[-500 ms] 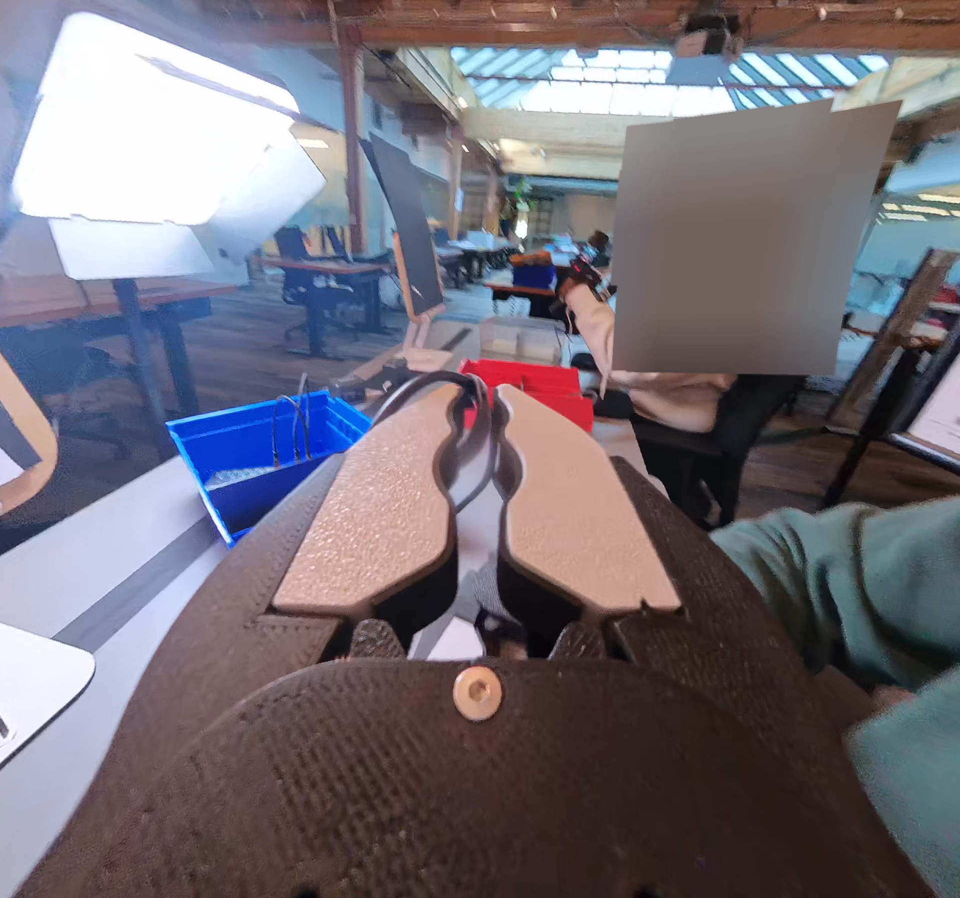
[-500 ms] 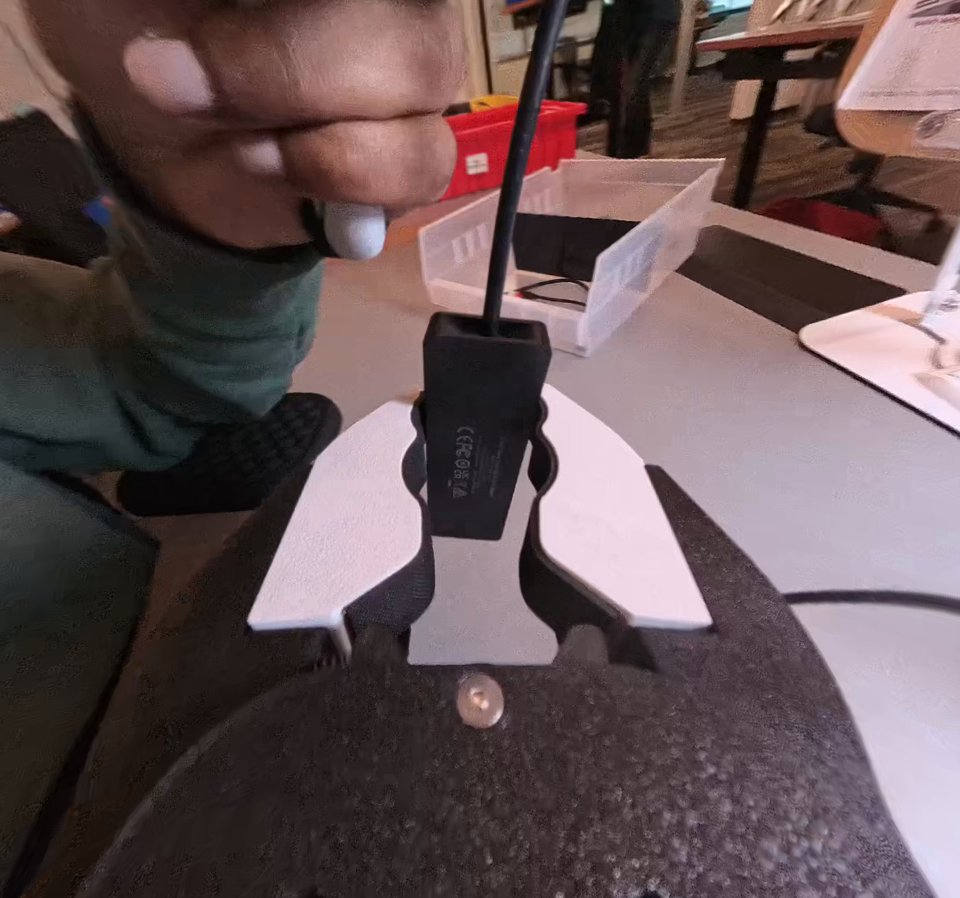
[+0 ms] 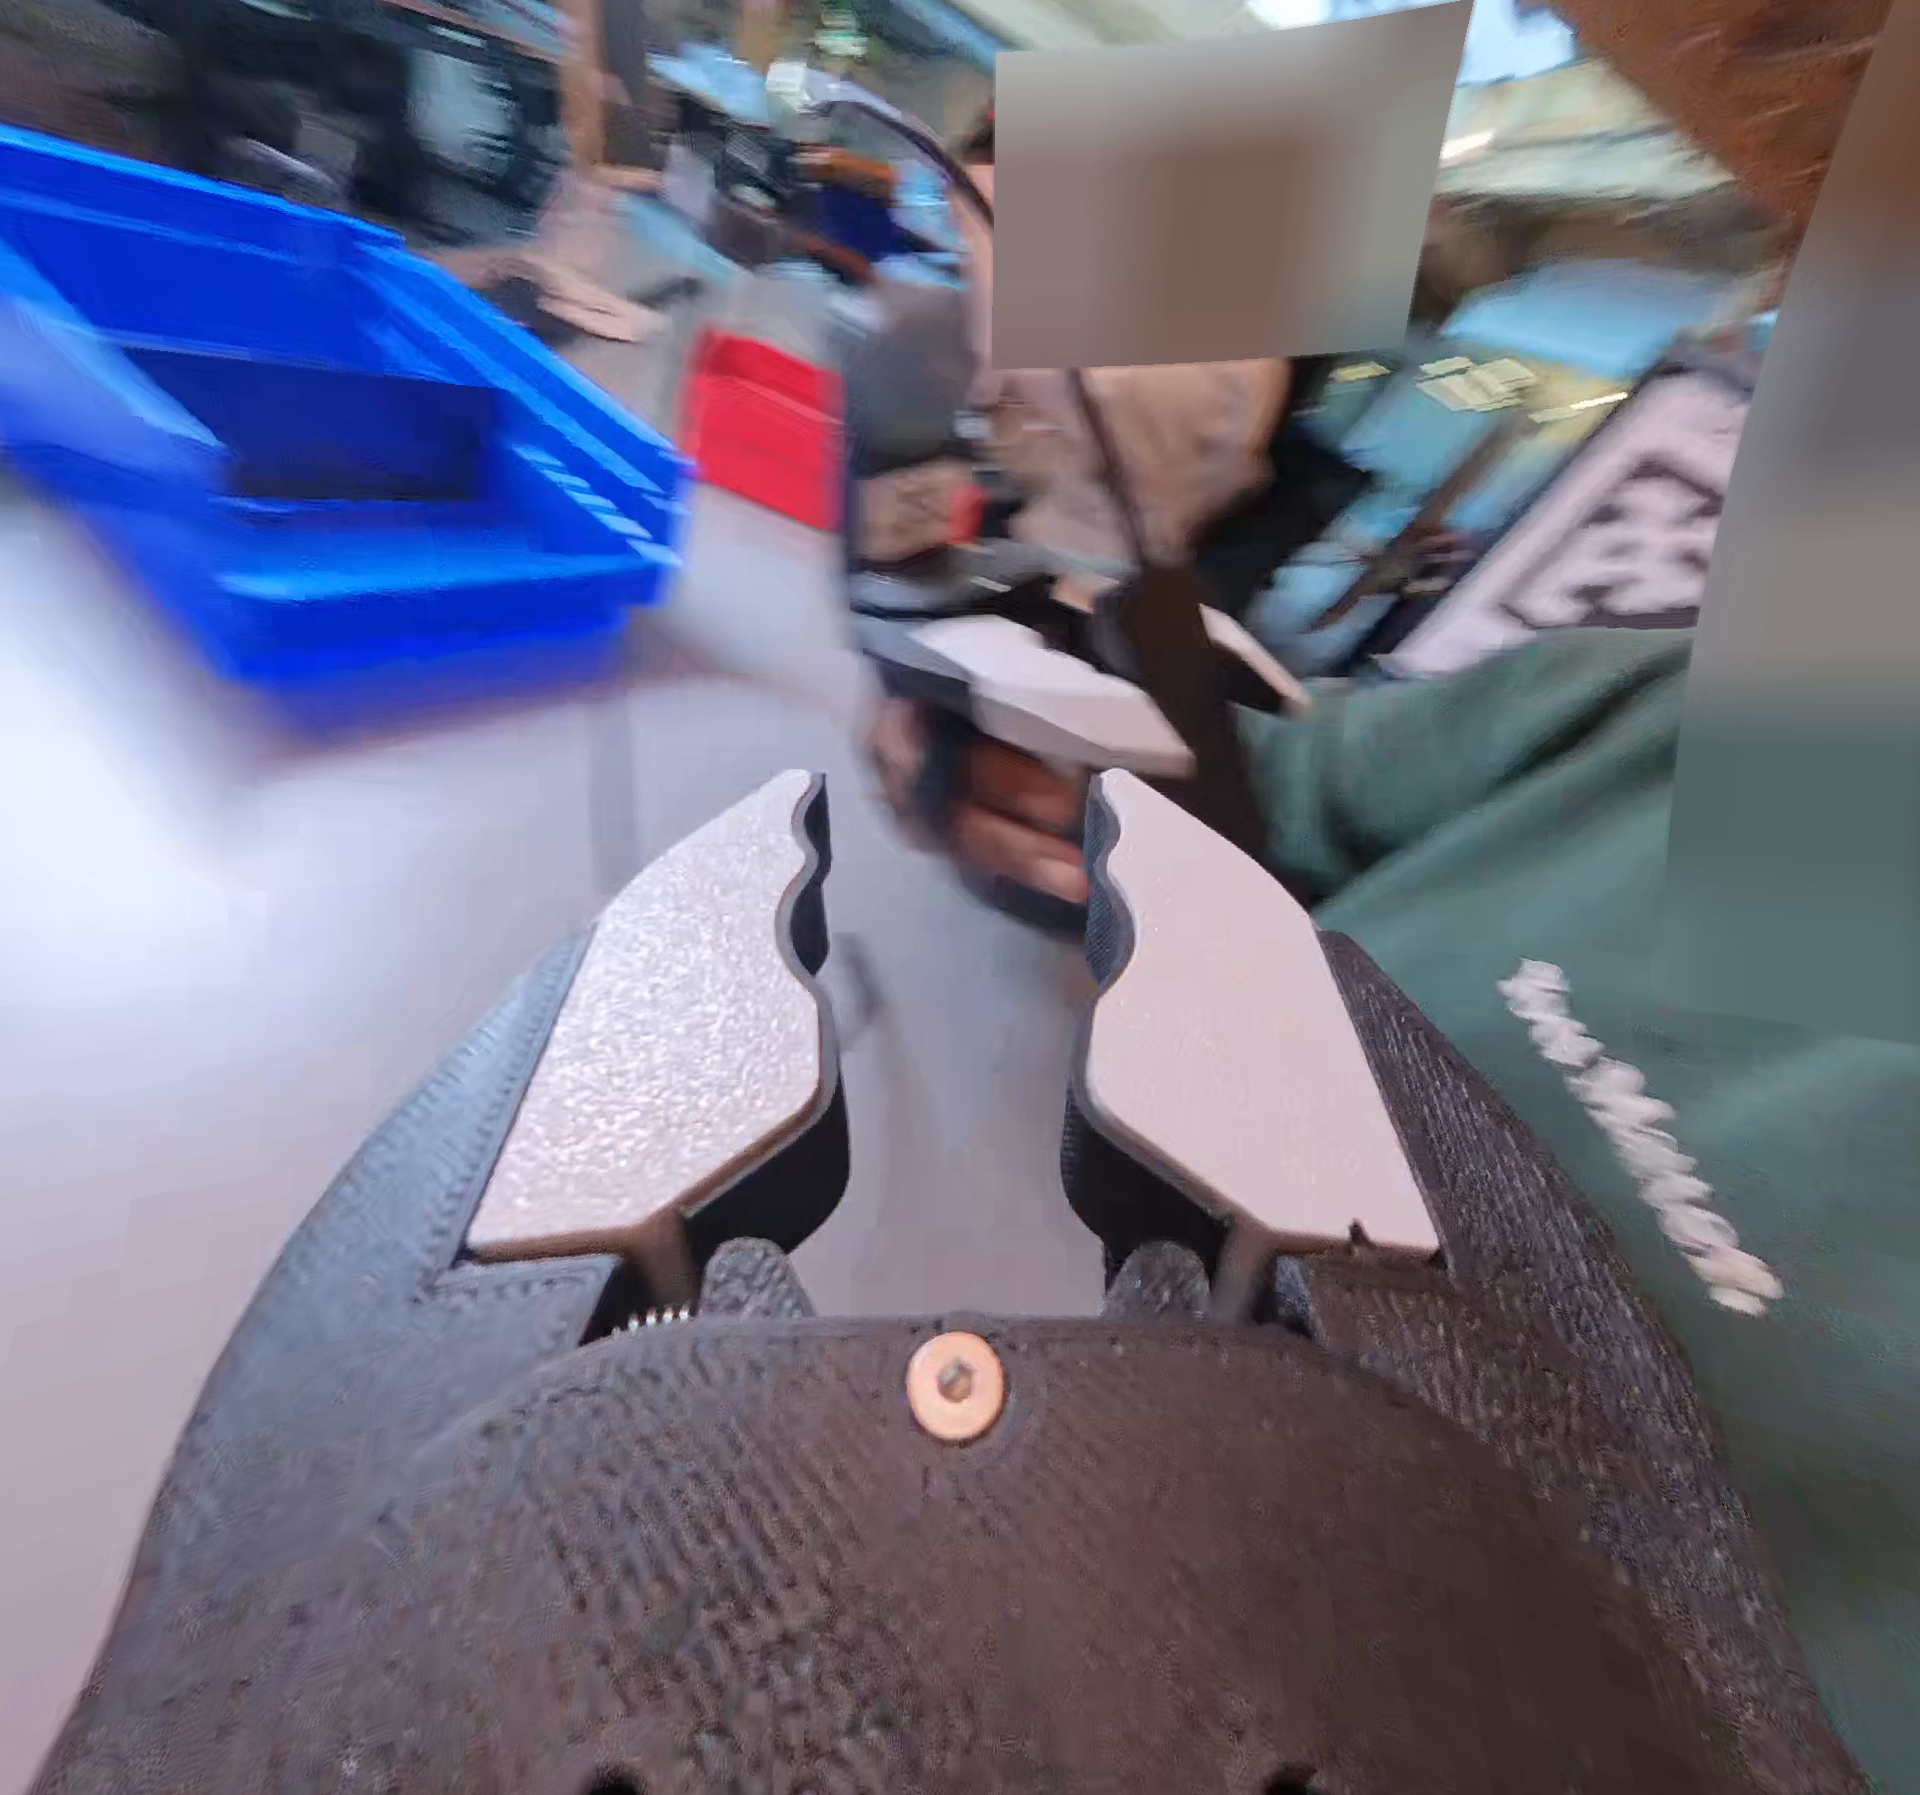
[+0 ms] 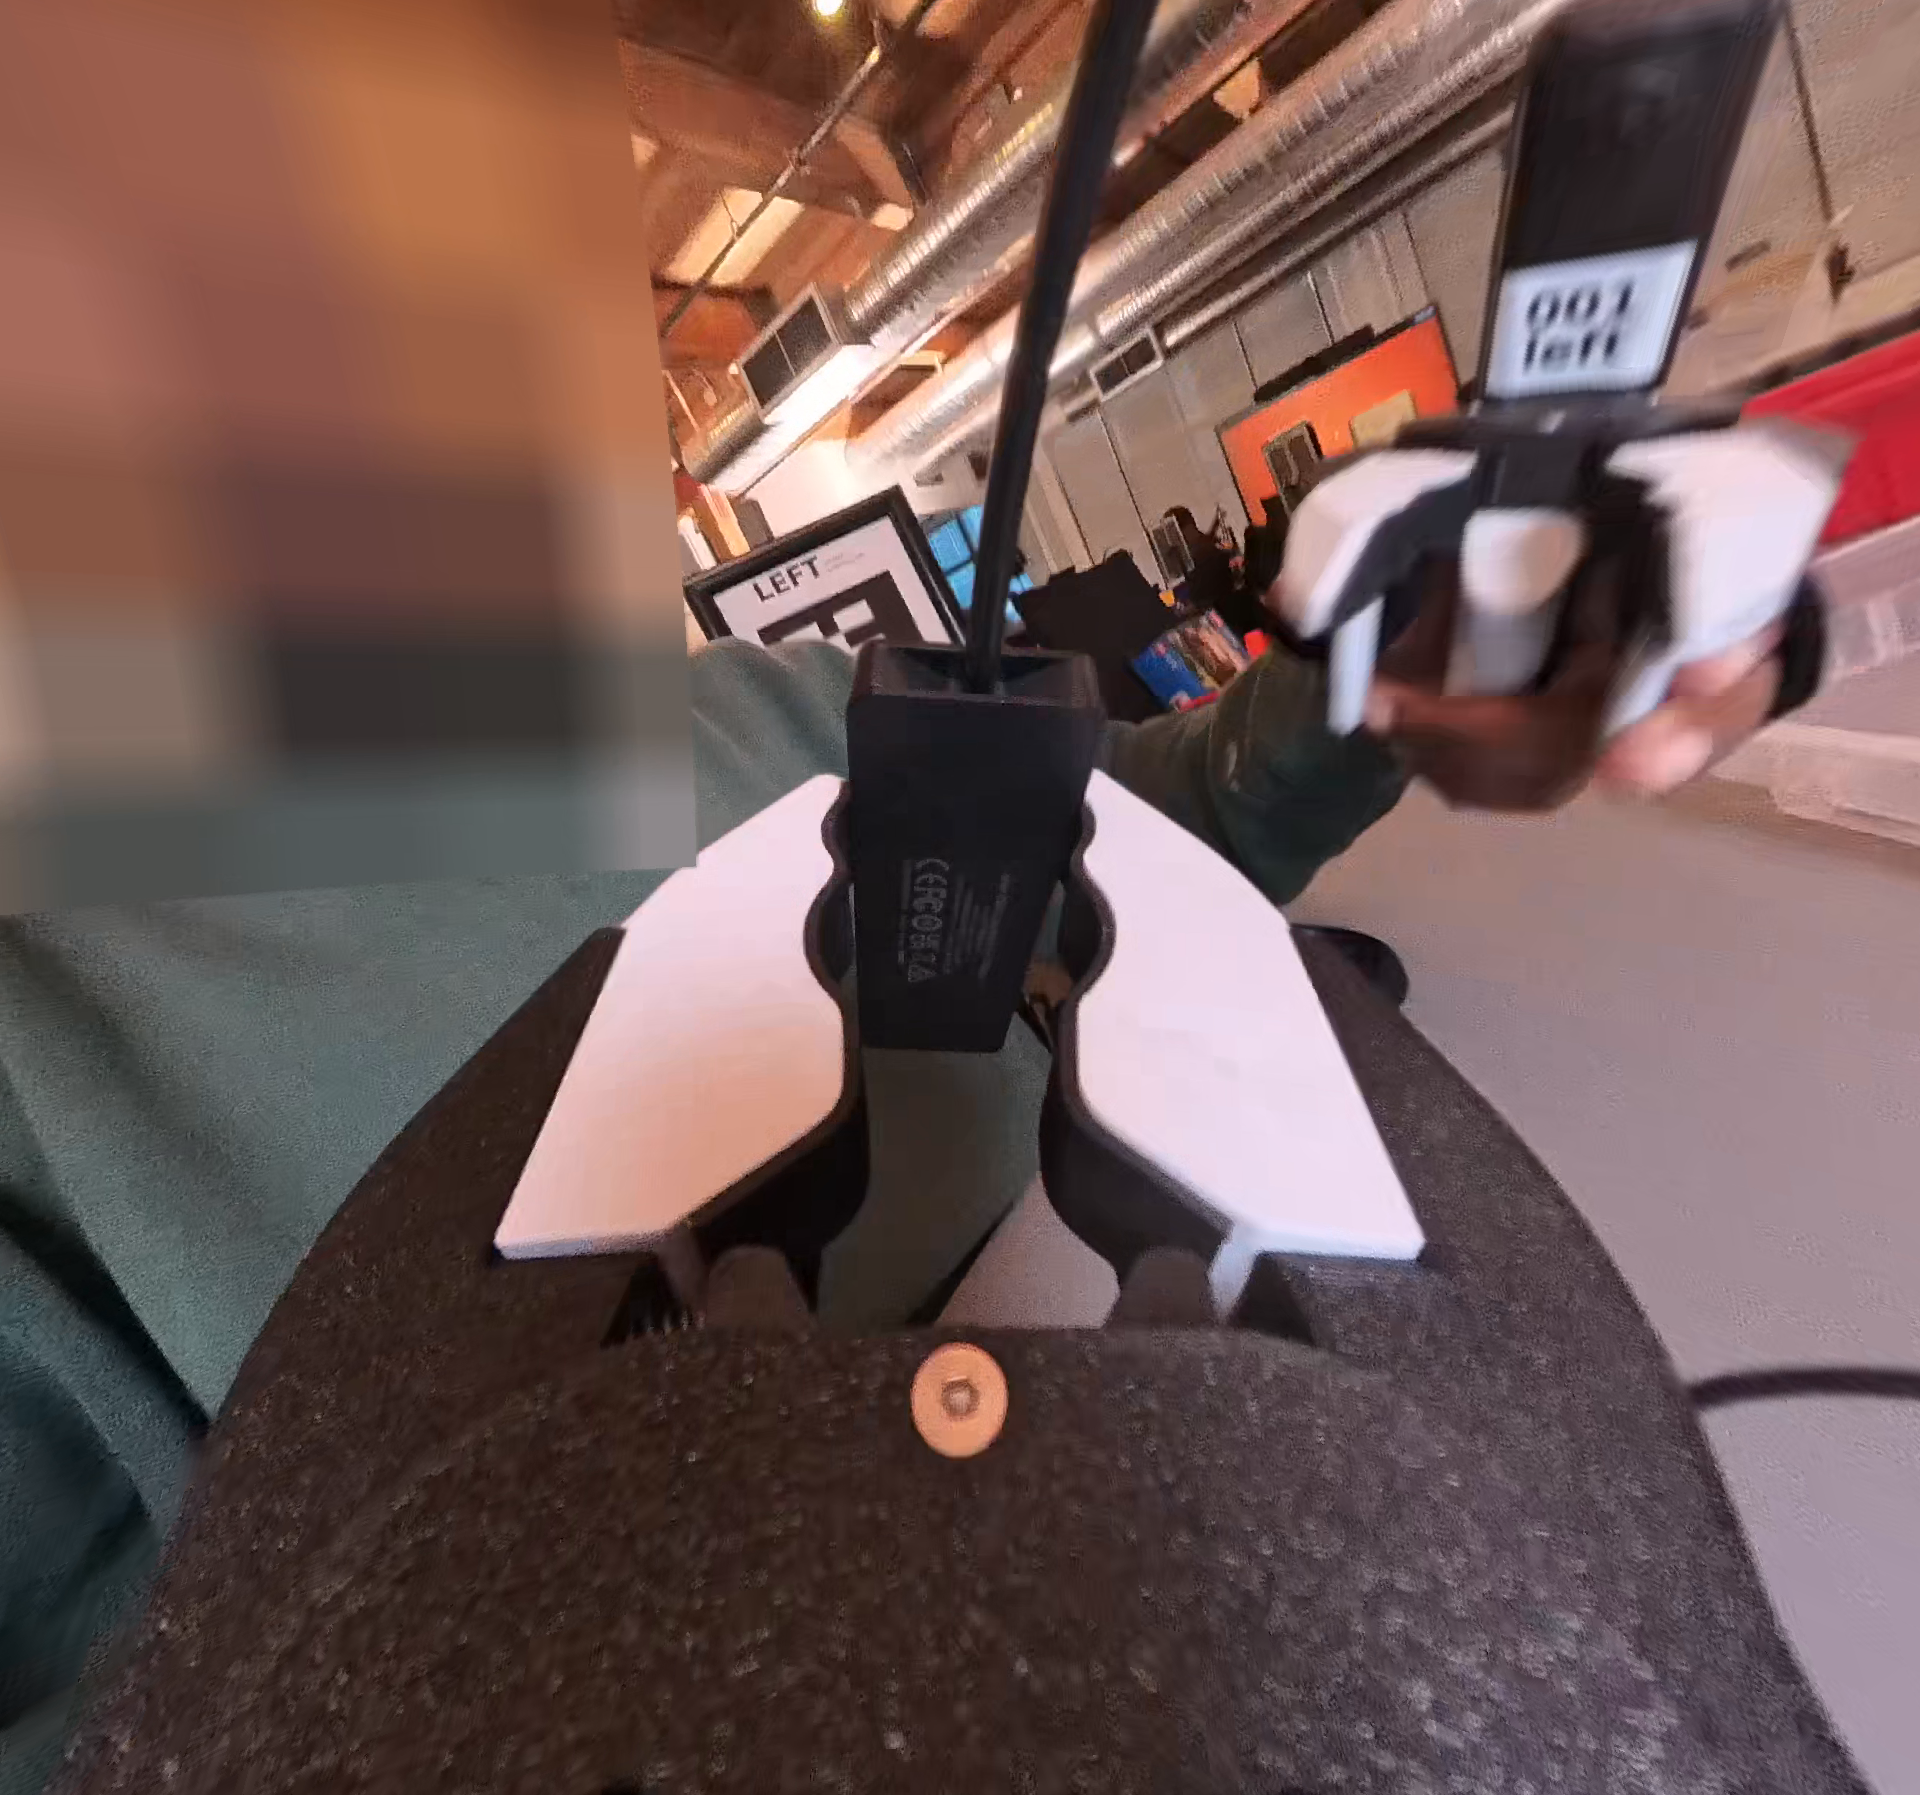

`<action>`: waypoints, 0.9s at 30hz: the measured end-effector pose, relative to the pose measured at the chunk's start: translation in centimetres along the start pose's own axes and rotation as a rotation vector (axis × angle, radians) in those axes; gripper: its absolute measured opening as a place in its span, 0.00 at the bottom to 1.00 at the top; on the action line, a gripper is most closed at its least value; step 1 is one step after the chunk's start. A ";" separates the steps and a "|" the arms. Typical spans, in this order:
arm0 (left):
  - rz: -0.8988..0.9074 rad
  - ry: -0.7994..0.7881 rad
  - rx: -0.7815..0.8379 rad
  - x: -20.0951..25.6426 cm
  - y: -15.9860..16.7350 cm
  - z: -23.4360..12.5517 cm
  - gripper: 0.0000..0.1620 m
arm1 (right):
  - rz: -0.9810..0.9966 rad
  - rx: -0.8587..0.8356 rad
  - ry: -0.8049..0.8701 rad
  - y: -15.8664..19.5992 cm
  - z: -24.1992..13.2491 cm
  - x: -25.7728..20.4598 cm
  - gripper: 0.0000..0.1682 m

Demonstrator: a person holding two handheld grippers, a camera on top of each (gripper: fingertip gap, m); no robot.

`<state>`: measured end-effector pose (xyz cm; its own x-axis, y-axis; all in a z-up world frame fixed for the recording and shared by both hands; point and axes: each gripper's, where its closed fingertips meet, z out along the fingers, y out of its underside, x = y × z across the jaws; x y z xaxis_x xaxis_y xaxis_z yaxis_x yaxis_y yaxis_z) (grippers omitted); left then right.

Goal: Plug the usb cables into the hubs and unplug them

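Observation:
My right gripper (image 4: 966, 800) is shut on a black usb hub (image 4: 961, 872), gripping it by its sides and holding it up off the table. The hub's black cable (image 4: 1039, 291) rises out of its far end and leaves the top of the view. My left gripper (image 3: 956, 810) is open and empty above the grey table (image 3: 416, 914). The left wrist view is blurred. It shows the right gripper (image 3: 1143, 706) with the hub (image 3: 1179, 644) just ahead and to the right. In the right wrist view the left gripper (image 4: 1538, 582) is at the upper right, held in a hand.
A blue bin (image 3: 343, 457) stands at the left and a red bin (image 3: 764, 426) behind it. My green sleeve (image 3: 1507, 810) fills the right side. A black cable (image 4: 1808, 1382) lies on the table (image 4: 1558, 1070) at the right. Another person sits beyond the table.
My left gripper has opened and let go of the black cable it held, and has swung fast. My right gripper has tilted up and turned, still holding the hub.

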<state>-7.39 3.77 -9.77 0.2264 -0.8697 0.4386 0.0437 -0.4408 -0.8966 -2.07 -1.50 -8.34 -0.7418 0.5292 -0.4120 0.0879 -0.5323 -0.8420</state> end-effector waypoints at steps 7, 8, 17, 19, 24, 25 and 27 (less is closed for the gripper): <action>-0.338 0.349 0.165 5.1 3.7 6.3 0.13 | 0.029 0.109 0.025 -1.3 -1.3 1.4 0.22; -0.375 0.348 0.180 4.6 3.7 6.4 0.13 | 0.039 0.115 0.060 -1.4 -1.6 1.9 0.23; -0.495 0.141 0.308 0.0 4.7 4.8 0.07 | 0.103 0.152 0.574 -1.8 -5.5 8.3 0.20; -0.483 0.075 0.313 -0.9 4.9 4.5 0.07 | 0.090 0.089 0.663 -1.1 -6.1 8.9 0.21; -0.412 -0.083 0.357 -2.9 4.0 3.1 0.07 | 0.079 -0.080 0.729 1.0 -6.0 8.9 0.25; -0.399 -0.097 0.349 -2.9 4.1 3.1 0.07 | 0.084 -0.099 0.717 1.5 -5.6 9.0 0.24; -0.362 -0.119 0.340 -2.7 4.2 3.3 0.07 | 0.117 -0.096 0.656 2.3 -4.6 8.8 0.10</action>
<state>-4.61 4.98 -14.95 0.2465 -0.6349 0.7322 0.4490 -0.5948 -0.6668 -5.32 4.93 -15.48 -0.1693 0.7793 -0.6034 0.2246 -0.5656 -0.7935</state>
